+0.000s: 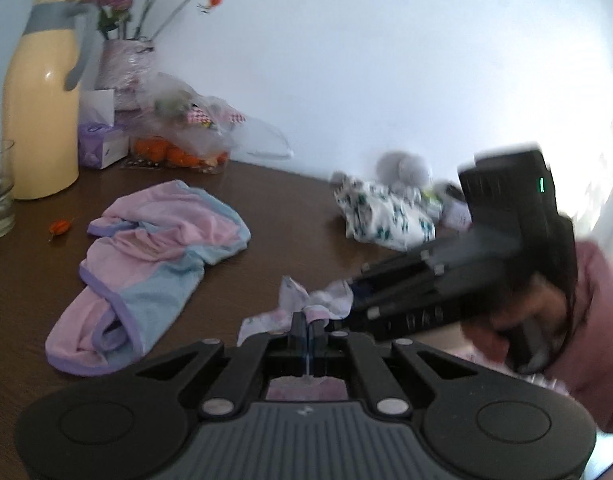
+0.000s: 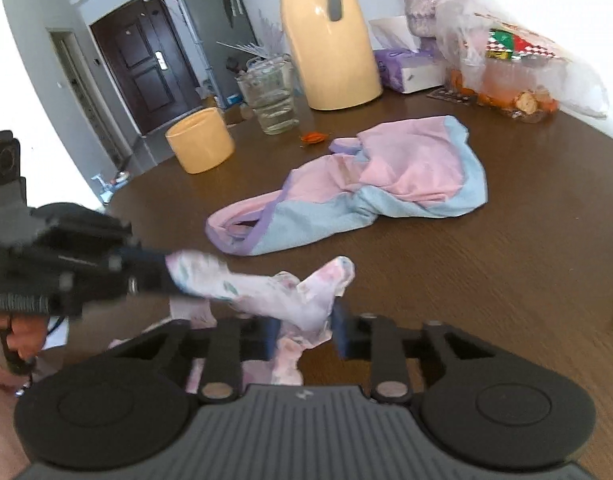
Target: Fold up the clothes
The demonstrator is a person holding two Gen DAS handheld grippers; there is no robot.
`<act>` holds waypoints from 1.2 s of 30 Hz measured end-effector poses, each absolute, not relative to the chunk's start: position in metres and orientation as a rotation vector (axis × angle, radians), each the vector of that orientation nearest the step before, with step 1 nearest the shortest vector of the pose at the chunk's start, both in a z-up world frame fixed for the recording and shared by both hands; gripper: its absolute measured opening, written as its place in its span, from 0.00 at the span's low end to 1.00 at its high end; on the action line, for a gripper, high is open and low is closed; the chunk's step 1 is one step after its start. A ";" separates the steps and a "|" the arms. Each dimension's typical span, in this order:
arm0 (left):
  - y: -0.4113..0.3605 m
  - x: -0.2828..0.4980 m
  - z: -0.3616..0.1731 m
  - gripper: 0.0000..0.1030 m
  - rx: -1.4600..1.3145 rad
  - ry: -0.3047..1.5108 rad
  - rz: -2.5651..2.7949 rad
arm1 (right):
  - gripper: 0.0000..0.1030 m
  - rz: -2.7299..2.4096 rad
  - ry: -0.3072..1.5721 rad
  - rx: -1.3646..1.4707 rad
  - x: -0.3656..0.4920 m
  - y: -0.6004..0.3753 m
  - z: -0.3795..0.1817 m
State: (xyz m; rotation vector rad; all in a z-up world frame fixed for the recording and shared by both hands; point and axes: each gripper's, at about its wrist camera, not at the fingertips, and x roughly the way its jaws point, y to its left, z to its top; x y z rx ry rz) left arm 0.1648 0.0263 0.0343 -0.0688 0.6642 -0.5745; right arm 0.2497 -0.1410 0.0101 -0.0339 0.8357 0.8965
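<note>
Left hand-held gripper (image 1: pixel 307 322) clenched on one end of a small pale floral garment (image 1: pixel 306 304), held just above the brown counter (image 2: pixel 486 272). Right hand-held gripper (image 2: pixel 302 330) part-spread around the other end, pads apparently not pressing, though blurred. Pink-and-blue garment (image 2: pixel 370 188) lying crumpled just beyond both. Yellow flask (image 2: pixel 330 48) and glass (image 2: pixel 272 96) farther back.

Small floral garment (image 2: pixel 266 292): white-pink print, crumpled, hanging stretched above the desk (image 2: pixel 486 264). Pink-and-blue garment (image 2: pixel 370 188): purple-trimmed, lying rumpled mid-desk. White garment with green print (image 1: pixel 386 216): sitting bunched near the wall.
</note>
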 end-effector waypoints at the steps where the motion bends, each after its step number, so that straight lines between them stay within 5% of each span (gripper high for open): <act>1: 0.025 0.164 0.029 0.01 -0.060 0.678 -0.566 | 0.22 0.907 0.833 -0.030 0.248 -0.141 0.011; 6: 0.027 0.167 0.001 0.02 -0.096 0.739 -0.553 | 0.18 0.932 0.835 0.028 0.243 -0.144 0.013; 12: 0.026 0.161 -0.007 0.38 -0.105 0.752 -0.615 | 0.12 1.027 0.777 -0.008 0.226 -0.140 0.019; 36: 0.097 0.133 0.053 0.65 -0.200 0.623 -0.623 | 0.08 1.170 0.732 -0.349 0.167 -0.102 0.009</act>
